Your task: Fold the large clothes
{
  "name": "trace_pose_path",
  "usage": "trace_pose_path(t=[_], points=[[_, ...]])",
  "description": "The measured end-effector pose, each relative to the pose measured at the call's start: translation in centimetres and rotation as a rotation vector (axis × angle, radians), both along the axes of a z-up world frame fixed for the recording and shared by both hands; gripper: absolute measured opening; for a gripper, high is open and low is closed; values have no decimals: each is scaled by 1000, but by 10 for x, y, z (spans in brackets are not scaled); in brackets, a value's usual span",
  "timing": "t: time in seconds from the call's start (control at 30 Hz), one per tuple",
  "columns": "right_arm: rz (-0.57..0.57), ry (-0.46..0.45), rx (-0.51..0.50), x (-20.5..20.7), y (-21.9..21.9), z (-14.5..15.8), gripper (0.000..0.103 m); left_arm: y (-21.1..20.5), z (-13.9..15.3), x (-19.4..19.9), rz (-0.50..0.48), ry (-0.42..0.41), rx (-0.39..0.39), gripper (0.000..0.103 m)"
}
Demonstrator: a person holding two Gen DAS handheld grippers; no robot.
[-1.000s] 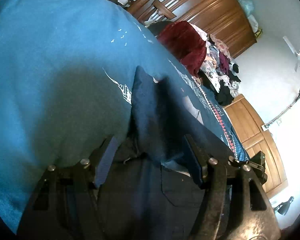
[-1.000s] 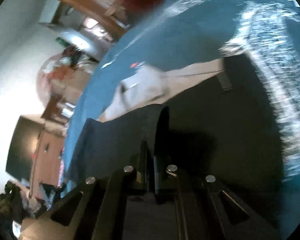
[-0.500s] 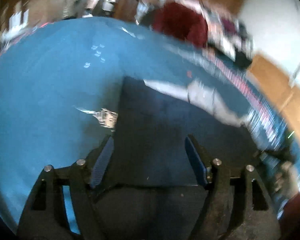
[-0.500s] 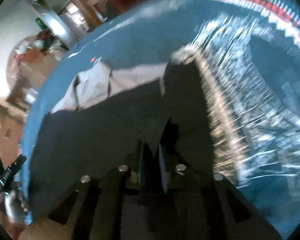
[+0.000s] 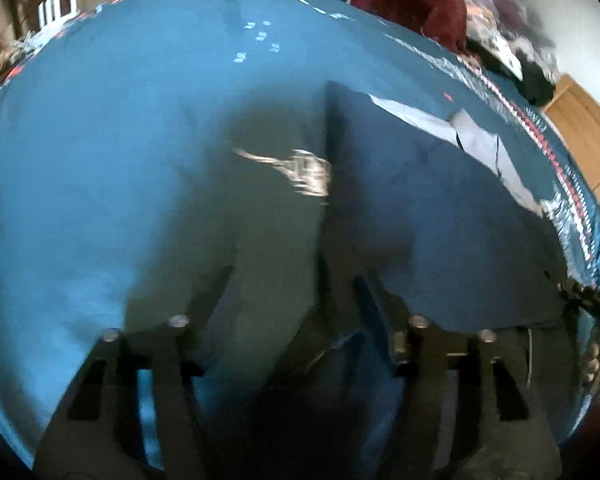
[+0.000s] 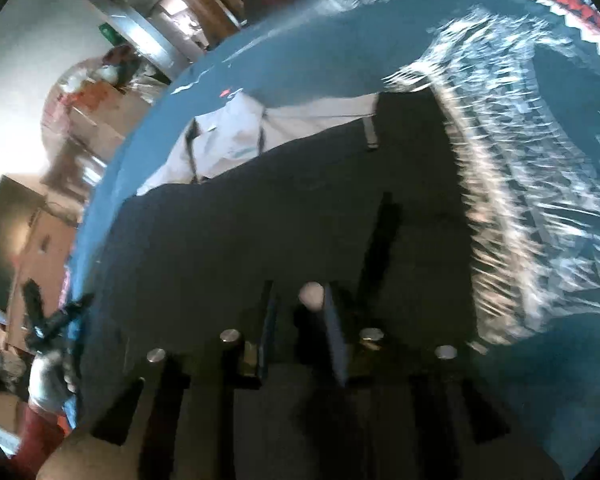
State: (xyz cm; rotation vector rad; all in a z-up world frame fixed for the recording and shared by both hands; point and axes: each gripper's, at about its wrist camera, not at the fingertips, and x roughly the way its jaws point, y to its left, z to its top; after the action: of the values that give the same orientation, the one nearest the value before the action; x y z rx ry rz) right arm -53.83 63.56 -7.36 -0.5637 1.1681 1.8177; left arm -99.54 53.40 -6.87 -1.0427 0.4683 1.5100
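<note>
Trousers (image 5: 440, 208): navy, soft and limp, light (judging by the drape), lying flat on the blue bedspread (image 5: 140, 140), pale lining showing at the waistband (image 6: 260, 128). Best held at a hem or corner w/ a pinch. Vs 1 s ago: cloth then hung bunched, now it's spread out. Left gripper (image 5: 296, 292) spread wide, empty, over the left edge. Right gripper (image 6: 300, 320) was clamped on a fold, now parted, let go.

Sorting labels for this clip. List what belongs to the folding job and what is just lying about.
Job:
dark trousers
blue bedspread
left gripper
right gripper

Lying about:
dark red blanket
clothes heap
wooden wardrobe
</note>
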Motion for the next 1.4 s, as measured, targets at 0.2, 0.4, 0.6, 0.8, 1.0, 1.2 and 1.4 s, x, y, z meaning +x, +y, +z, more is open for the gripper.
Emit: trace_pose_path(t=[0.2,0.4,0.6,0.8,1.0,1.2,1.4], points=[[-28,-13,51,37,-62,29,42,-47,45,-7,147,140,79,72],[-37,9,24,42,-94,17,43,-49,27,56,-131,255,7,76],[3,25,-4,15,-93,8,43,-11,0,27,-2,280,-57,73],[67,-5,27,3,-89,15,45,-29,2,13,-23,206,-41,69],[105,59,107,-10,-65,42,48,-50,68,45,-36,215,156,75],[124,9,7,-35,-4,-2,37,29,9,60,-110,292,-23,73],[96,-24,-1,11,-8,-11,26,-5,6,-2,-41,149,16,66]])
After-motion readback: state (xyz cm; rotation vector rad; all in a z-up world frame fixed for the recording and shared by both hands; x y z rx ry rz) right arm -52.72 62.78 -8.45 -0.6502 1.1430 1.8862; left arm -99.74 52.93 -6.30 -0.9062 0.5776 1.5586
